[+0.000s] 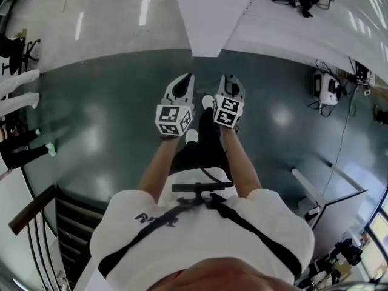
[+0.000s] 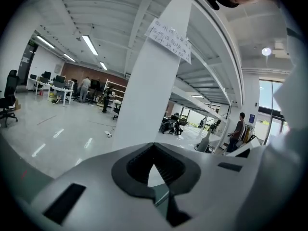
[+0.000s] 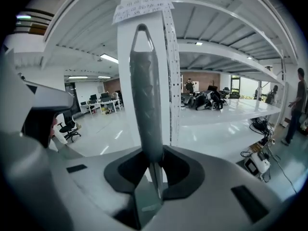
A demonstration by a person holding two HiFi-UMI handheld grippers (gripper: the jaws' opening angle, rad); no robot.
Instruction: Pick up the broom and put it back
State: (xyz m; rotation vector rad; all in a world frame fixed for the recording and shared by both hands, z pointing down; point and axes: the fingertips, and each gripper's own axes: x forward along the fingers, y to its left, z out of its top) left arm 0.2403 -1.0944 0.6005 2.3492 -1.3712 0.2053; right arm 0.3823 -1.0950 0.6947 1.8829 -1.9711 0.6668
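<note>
Broom (image 3: 146,105) pickup looks done: my right claw (image 3: 152,173) is clamped on its grey handle, whose end points toward the far side. My left claw (image 2: 154,170) is closed and empty. Putting the broom back remains.

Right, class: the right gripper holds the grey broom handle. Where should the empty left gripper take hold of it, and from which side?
Probably the thick round middle of the broom handle, just beyond the right gripper, not the narrowing end with the hanging hole. Bring the left gripper in from the left, jaws across the shaft, since it sits on that side.
</note>
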